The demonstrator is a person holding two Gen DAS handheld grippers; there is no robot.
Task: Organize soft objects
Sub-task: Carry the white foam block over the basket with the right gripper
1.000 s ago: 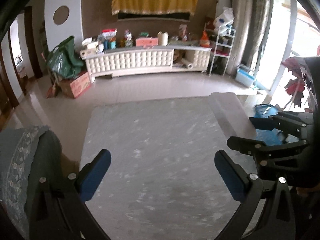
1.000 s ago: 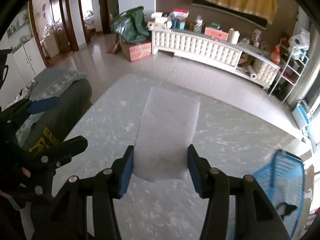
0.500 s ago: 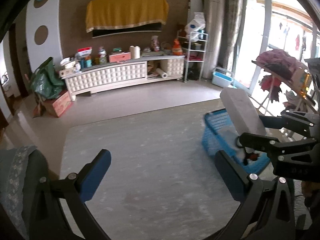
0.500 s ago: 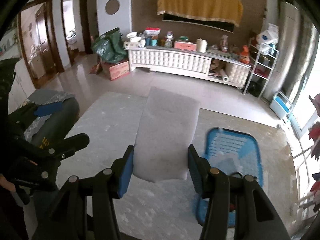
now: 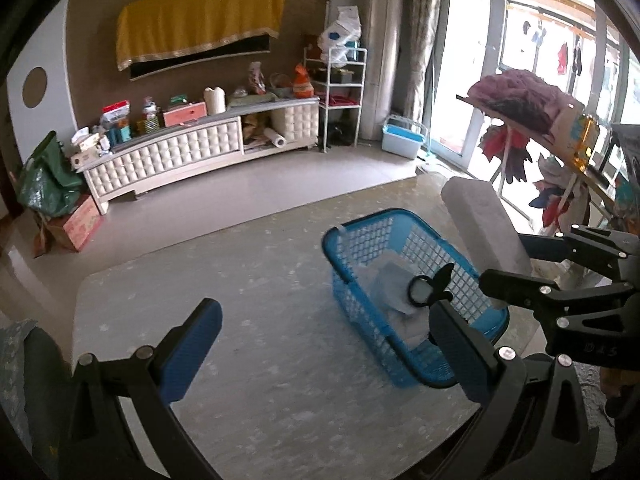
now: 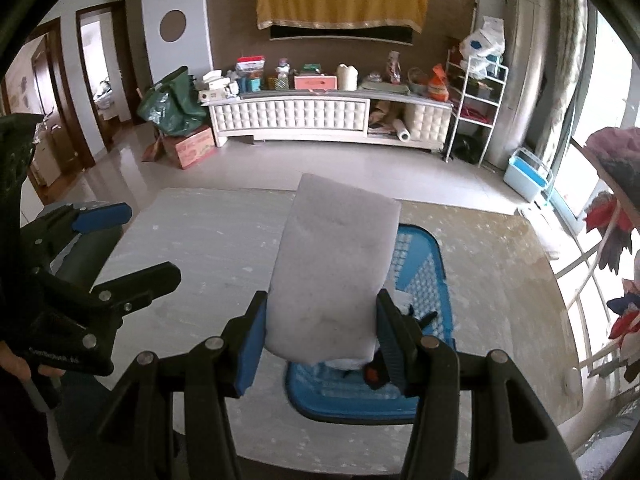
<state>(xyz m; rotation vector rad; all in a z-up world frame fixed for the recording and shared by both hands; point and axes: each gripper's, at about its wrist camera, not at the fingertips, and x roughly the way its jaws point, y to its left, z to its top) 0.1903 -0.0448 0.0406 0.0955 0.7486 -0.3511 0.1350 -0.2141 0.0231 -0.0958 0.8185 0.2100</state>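
My right gripper (image 6: 320, 332) is shut on a white foam slab (image 6: 336, 264) and holds it in the air above a blue plastic basket (image 6: 424, 256) on the grey marble table (image 6: 208, 248). The left wrist view shows the slab (image 5: 484, 224) over the basket's (image 5: 360, 236) right rim, with the right gripper (image 5: 516, 256) clamped on it. The basket holds white soft pieces (image 5: 396, 292) and a black ring-shaped object (image 5: 424, 286). My left gripper (image 5: 320, 340) is open and empty, low over the table, left of the basket.
A dark cushioned chair (image 6: 80, 248) stands at the table's left edge. A clothes rack with garments (image 5: 528, 128) stands to the right by the glass doors. A white TV cabinet (image 6: 320, 116) with clutter lines the far wall.
My right gripper has carried the foam slab rightwards over the table to above the blue basket. My left gripper has swung right, so the basket has come into its view.
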